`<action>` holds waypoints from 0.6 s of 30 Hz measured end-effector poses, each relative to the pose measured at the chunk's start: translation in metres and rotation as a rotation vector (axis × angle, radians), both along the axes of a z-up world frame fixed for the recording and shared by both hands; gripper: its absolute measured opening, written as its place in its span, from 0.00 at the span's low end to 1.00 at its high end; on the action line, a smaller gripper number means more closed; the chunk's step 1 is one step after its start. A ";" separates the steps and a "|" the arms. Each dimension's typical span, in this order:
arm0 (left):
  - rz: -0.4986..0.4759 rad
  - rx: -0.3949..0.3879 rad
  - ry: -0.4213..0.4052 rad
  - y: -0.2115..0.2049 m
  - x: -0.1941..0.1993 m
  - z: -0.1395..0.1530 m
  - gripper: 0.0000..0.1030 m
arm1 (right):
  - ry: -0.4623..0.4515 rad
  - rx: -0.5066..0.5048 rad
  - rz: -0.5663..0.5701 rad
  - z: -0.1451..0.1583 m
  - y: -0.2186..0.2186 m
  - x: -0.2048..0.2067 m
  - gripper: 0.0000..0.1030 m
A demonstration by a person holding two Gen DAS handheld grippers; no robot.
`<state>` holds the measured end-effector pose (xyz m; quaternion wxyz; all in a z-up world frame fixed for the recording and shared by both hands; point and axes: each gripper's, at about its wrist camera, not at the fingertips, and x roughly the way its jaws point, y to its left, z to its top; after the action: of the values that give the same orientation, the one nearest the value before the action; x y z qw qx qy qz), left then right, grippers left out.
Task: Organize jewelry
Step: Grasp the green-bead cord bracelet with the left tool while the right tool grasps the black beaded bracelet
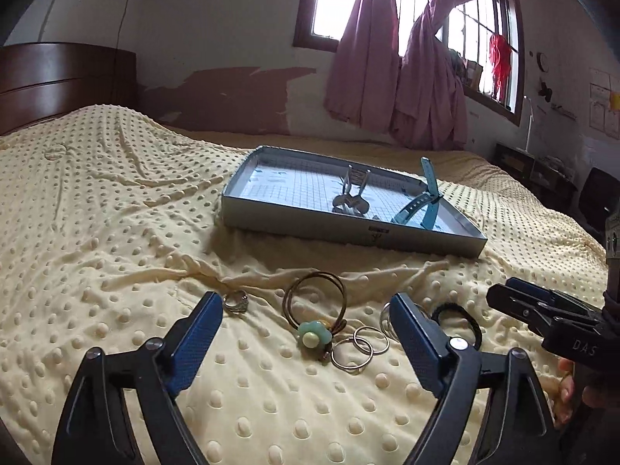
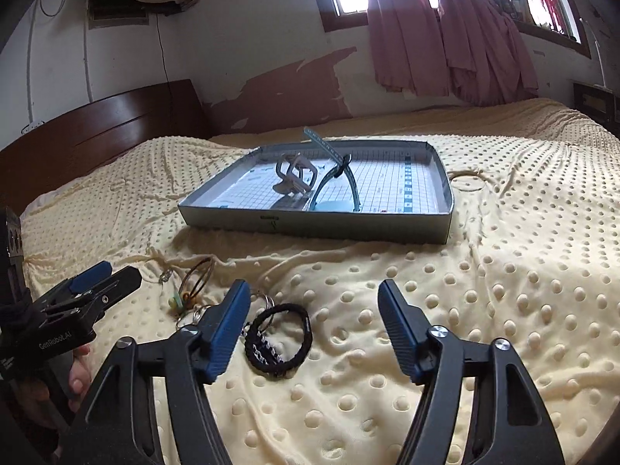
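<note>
While our left tongs gape empty over the flower bangle and loose rings on the bed, our right tongs stand apart, empty, beside the black bracelet; the tray lies beyond.

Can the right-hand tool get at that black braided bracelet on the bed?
Probably yes: the black braided bracelet lies bare on the blanket, just inside the right gripper's open jaws, with only a key ring at its edge.

On the bed, the tray holds a watch and hair clip, with bangles, rings and a bracelet before it.
</note>
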<state>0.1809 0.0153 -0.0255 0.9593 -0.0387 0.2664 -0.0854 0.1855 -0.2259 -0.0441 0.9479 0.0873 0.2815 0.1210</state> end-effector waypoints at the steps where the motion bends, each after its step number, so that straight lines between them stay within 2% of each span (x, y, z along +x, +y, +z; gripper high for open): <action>1: -0.014 -0.003 0.014 -0.001 0.002 -0.003 0.74 | 0.008 -0.004 0.015 -0.002 0.003 0.001 0.53; 3: -0.034 -0.010 0.043 -0.001 0.007 -0.008 0.63 | 0.028 -0.019 0.040 -0.005 0.008 0.004 0.44; 7: -0.058 -0.008 0.092 -0.005 0.014 -0.018 0.54 | 0.068 -0.041 0.059 -0.012 0.016 0.010 0.40; 9: -0.058 0.007 0.119 -0.008 0.017 -0.022 0.45 | 0.095 -0.048 0.050 -0.016 0.016 0.014 0.35; 12: -0.062 0.022 0.154 -0.011 0.023 -0.027 0.37 | 0.123 -0.056 0.042 -0.020 0.018 0.019 0.33; 18: -0.082 0.002 0.202 -0.011 0.030 -0.032 0.25 | 0.142 -0.058 0.047 -0.025 0.020 0.022 0.31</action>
<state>0.2109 0.0042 -0.0574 0.9233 -0.0355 0.3631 -0.1201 0.2073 -0.2059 -0.0686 0.9245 0.0614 0.3535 0.1285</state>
